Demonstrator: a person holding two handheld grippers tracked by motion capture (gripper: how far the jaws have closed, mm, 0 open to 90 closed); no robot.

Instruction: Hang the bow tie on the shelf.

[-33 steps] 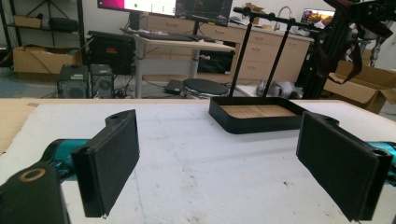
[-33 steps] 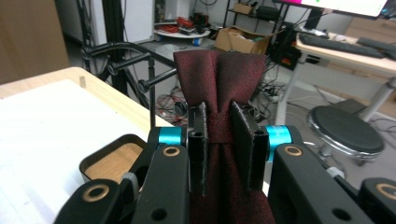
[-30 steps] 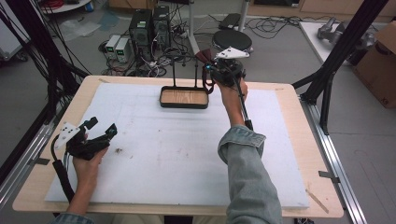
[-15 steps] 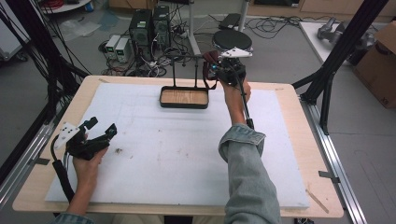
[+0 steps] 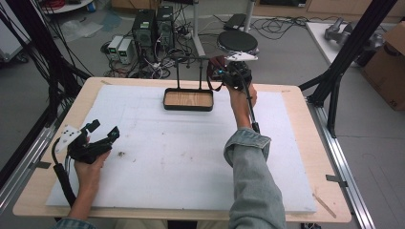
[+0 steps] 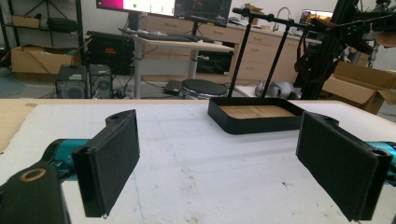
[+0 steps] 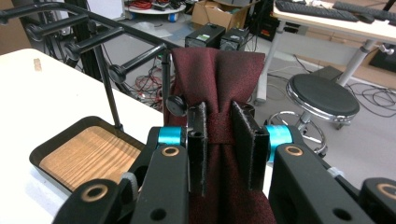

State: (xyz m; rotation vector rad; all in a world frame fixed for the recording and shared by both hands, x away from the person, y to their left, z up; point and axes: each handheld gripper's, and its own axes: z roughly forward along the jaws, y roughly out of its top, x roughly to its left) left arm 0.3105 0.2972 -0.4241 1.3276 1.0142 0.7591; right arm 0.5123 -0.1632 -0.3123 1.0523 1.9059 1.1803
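Observation:
My right gripper [image 7: 219, 135] is shut on a dark red cloth [image 7: 217, 79], bunched between its pads. It is held up at the right end of a black rack's bar [image 7: 135, 58], above the table's far edge. I cannot tell if the cloth rests on the bar. Seen from above, the right gripper [image 5: 224, 74] and cloth [image 5: 216, 64] hover right of a black tray [image 5: 188, 109] with a wooden floor. My left gripper [image 5: 104, 129] lies low at the table's left, open with nothing in it. Its own camera shows the left gripper [image 6: 219, 163] facing the tray [image 6: 254, 123].
White foam sheet [image 5: 181, 152] covers the wooden table. The rack's two posts [image 6: 243, 51] rise behind the tray. Beyond the far edge are a black stool [image 5: 237, 41], computer boxes [image 5: 153, 26] and cables. Black frame struts [image 5: 353, 52] stand at the right.
The right gripper with the cloth has shifted slightly up and away beside the rack's bar. The left hand has stayed put.

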